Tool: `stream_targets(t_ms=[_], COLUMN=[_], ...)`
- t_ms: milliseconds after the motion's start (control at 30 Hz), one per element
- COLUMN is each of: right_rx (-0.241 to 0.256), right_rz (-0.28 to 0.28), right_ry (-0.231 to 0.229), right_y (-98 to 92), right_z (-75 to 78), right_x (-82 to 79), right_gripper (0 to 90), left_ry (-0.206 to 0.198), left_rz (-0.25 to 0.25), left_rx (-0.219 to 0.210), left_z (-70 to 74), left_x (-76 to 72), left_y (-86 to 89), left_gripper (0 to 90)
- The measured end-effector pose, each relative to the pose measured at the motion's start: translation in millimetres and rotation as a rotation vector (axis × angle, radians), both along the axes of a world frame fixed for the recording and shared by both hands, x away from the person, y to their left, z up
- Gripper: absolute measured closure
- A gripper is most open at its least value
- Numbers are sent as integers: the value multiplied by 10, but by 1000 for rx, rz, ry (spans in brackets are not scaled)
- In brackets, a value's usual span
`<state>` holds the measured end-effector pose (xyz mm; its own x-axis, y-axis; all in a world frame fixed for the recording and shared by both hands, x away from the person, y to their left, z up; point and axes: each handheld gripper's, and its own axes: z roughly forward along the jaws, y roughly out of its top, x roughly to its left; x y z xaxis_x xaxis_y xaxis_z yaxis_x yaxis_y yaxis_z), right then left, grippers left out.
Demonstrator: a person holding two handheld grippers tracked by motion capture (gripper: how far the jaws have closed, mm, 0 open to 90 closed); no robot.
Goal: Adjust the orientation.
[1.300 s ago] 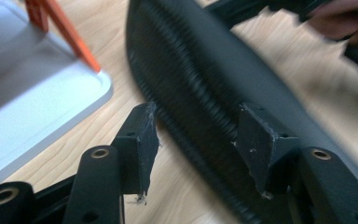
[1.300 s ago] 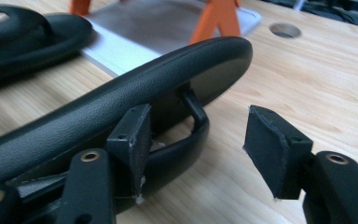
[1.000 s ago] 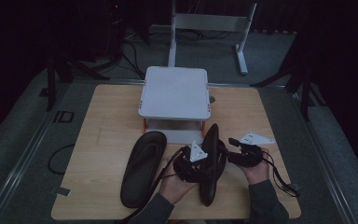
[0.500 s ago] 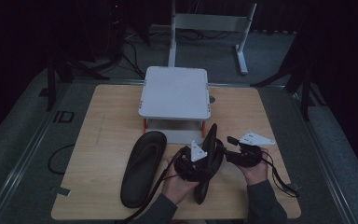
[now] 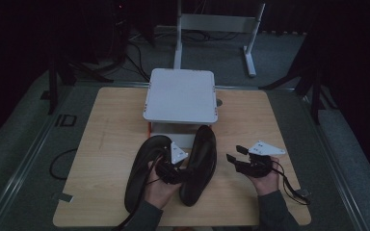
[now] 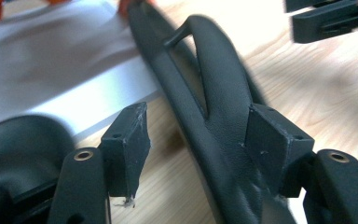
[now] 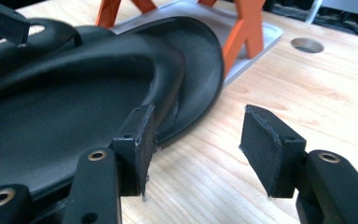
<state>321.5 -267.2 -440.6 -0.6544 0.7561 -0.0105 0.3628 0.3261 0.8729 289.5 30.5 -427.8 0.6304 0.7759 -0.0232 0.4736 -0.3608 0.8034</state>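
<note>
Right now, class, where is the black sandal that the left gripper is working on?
In the high view, the black sandal lies near the table's front middle, between the left gripper and right gripper, its toe by the white stand.

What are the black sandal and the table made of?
The sandal looks like matte black leather or a leather-like plastic: its strap shows a fine pebbled grain and a soft sheen. The table looks like pale, smooth wood, with long grain lines running across it; it may be a veneer.

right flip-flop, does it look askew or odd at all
Yes. The right flip-flop is tipped up on its edge rather than flat, between the open left gripper fingers. The left flip-flop lies flat beside it.
</note>
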Motion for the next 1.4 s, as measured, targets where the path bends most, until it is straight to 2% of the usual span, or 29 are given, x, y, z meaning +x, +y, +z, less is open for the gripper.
stream_targets(t_ms=[100, 233, 333, 400, 467, 533, 633, 700, 800, 933, 1000, 1167, 1300, 1400], right_rx=[-4, -4, -6, -6, -11, -17, -20, -23, -26, -25, -26, -27, -29, -32], right_rz=[4, 5, 7, 9, 10, 9, 12, 14, 17, 19, 21, 23, 23, 24], right_ry=[11, 12, 13, 13, 10, 9, 6, 3, 3, 5, 7, 9, 8, 6], right_y=[27, 32, 35, 38, 40, 41, 41, 41, 44, 52, 57, 65, 60, 59], right_z=[-30, -37, -40, -44, -49, -53, -55, -56, -59, -68, -75, -84, -78, -78], right_x=[15, 16, 11, 9, 7, 6, 1, -3, -5, 1, 4, 7, 4, 3], right_gripper=[437, 436, 434, 432, 430, 428, 427, 426, 425, 425, 425, 425, 425, 423], left_ry=[28, 40, 34, 52, 71, 76, 70, 68, 84, 88, 86, 68, 56, 18], left_rz=[-3, 10, 63, 86, 84, 101, 133, 185, 218, 296, 319, 326, 332, 302], left_rx=[1, 35, 75, 95, 108, 157, 114, 129, 100, 48, 53, 89, 67, 37], left_z=[-68, -155, -220, -270, -325, -380, -392, -376, -373, -379, -382, -402, -391, -318], left_x=[28, 68, 145, 215, 264, 280, 247, 203, 127, 21, -13, -100, -128, -190], left_y=[57, 18, -54, -100, -150, -195, -167, -142, -48, 109, 159, 210, 245, 275], left_gripper=[413, 413, 413, 417, 443, 522, 736, 802, 804, 806, 802, 782, 757, 661])
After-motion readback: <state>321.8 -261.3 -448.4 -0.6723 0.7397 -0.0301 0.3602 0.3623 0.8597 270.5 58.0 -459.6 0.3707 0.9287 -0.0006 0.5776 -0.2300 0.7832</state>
